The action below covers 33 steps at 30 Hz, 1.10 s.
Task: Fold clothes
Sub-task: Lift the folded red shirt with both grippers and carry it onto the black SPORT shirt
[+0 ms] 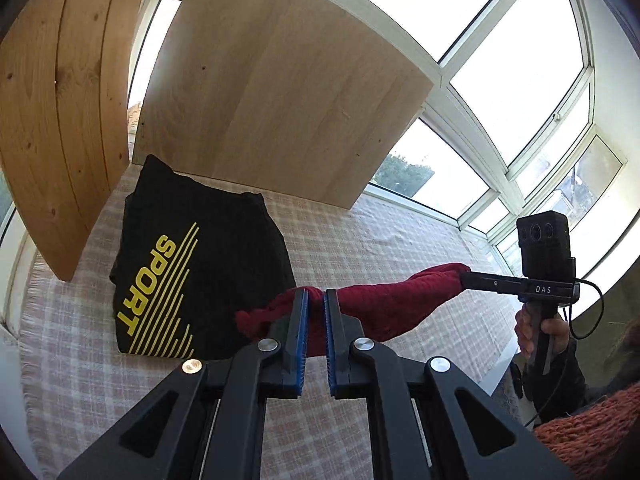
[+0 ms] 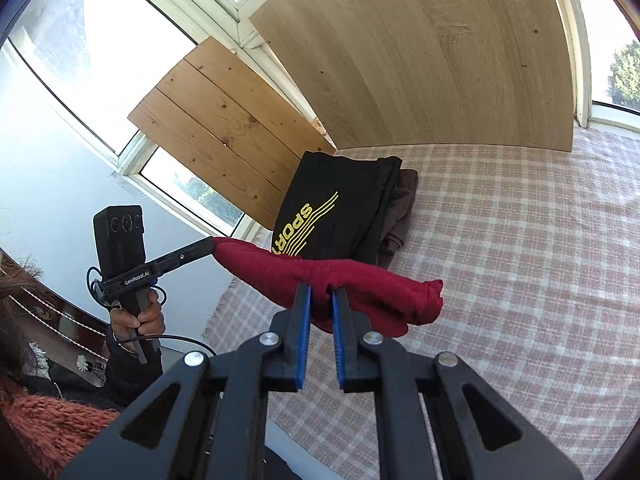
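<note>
At the left of the left wrist view, a folded black garment (image 1: 200, 264) lies on the checked pink-and-white cloth (image 1: 360, 232) covering the table, printed in yellow with "SPORT" beside a fan of slanted yellow stripes. Behind it, wooden boards (image 1: 280, 80) lean against the window frames (image 1: 480, 92). In the right wrist view a brown garment (image 2: 402, 208) lies under the black one.

Just right of the black garment, the left gripper (image 1: 315, 300) is clamped on one end of a dark red garment (image 1: 384, 304), its blue-padded fingers (image 1: 302, 320) pinching the fabric. The red cloth hangs bunched and stretched above the table between the two tools.

At the far right, the right gripper (image 1: 466, 276) pinches the other end of the cloth; its body reads "DAS". In the right wrist view, the left tool's body reads "GenRobot.AI", and the right fingers (image 2: 304, 312) close on the red fabric.
</note>
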### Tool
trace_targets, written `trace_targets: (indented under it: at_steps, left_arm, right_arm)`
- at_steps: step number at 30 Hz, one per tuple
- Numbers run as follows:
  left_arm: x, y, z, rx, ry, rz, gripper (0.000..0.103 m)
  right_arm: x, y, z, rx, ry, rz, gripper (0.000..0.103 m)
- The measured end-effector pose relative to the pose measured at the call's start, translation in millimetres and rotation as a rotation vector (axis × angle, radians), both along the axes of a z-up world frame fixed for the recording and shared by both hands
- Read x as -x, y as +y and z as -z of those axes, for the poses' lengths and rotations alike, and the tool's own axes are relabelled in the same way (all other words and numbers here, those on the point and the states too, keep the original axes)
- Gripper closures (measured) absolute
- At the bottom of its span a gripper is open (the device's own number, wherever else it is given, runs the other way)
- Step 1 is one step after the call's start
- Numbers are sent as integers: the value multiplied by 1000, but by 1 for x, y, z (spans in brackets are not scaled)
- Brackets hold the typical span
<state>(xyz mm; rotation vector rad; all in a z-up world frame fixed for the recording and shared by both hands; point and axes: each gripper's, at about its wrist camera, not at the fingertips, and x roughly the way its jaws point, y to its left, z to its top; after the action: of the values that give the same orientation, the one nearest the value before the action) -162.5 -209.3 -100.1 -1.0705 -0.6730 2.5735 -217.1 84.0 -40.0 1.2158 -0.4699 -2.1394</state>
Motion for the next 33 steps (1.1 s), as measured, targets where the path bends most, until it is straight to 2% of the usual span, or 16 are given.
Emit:
trace_targets:
  at_steps: [5,7,9,12,15,18,20,21,23,26,28,33]
  left_arm:
    - [6,-45,2,96,-17,-98,102]
    - [25,-55,14,118,-35,-104,102]
    - [41,-61,31,123,-68,-94,103]
    - [49,-53,58,83,-108,-37,103]
    - [48,-27,77,112,-166,57,103]
    - [37,-6,85,127,-189,132,102]
    - [28,6,88,123,-192,175,102]
    - [24,12,91,126,-202,195,98]
    - [18,26,97,147,-230,229,95]
    - [13,47,104,210,-263,274,87]
    - [12,61,106,267,-270,300,66]
    - [21,85,116,412,-299,345,55]
  right_arm:
    - [46,-46,15,53,-53,-69,93]
    - [68,-57,31,46,-82,-73,101]
    - [91,-66,49,36,-115,-74,101]
    - [112,-71,71,-10,-144,-76,101]
    - [117,-70,90,-73,-161,-81,101]
    - [113,-65,97,-126,-166,-109,100]
    - [106,-63,95,-186,-144,-137,92]
    - [103,-61,93,-220,-132,-148,88]
    - [98,-58,90,-284,-111,-171,67]
    - [92,-53,88,-354,-99,-210,65]
    - [90,-49,89,-378,-104,-223,65]
    - [83,-44,90,-420,-99,-256,65]
